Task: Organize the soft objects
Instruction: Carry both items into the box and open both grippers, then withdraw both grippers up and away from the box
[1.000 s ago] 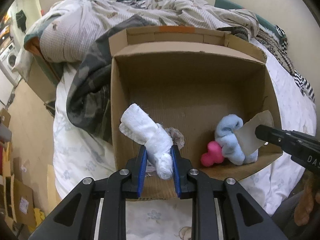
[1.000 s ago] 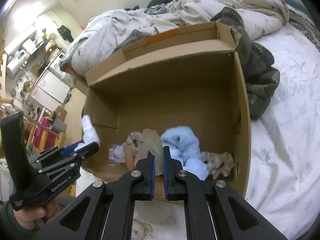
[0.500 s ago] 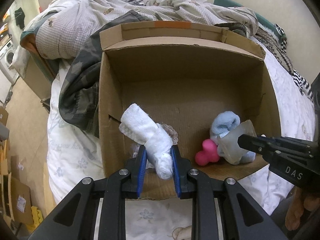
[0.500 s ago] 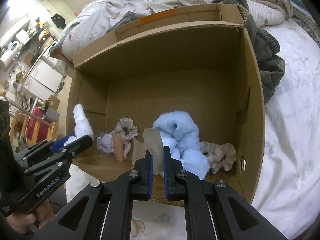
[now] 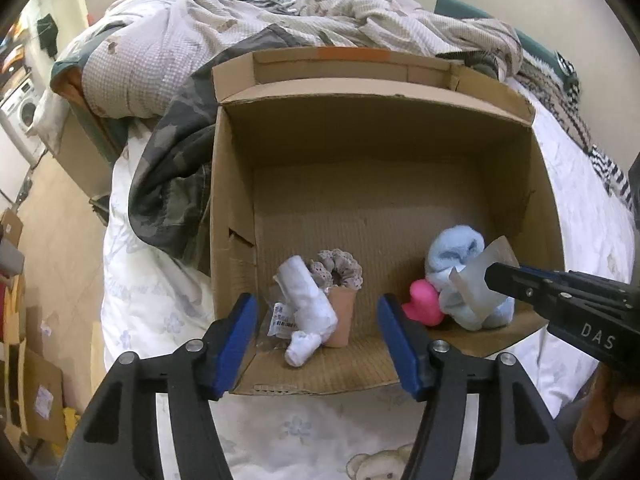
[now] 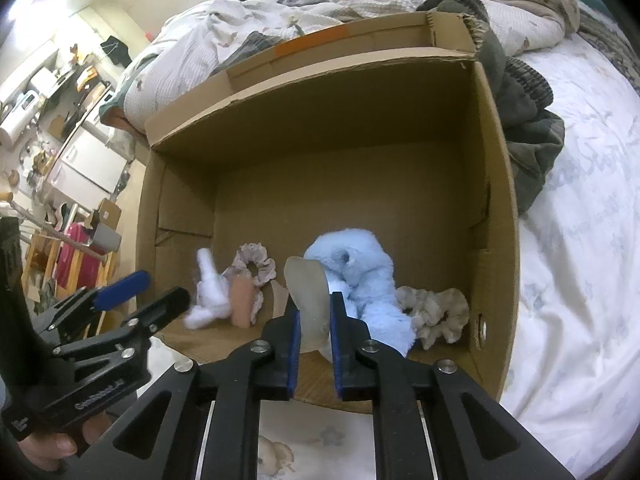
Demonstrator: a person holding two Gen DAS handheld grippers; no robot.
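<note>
Only readable bit is "DAS" in white on the right gripper (image 5: 490, 278) body. The left gripper (image 6: 160, 292) has white lettering too, but it's blurred. Packet label (image 5: 281, 319) print's too tiny.

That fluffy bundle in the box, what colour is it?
Light blue; the fluffy bundle shows best in the right wrist view.
</note>
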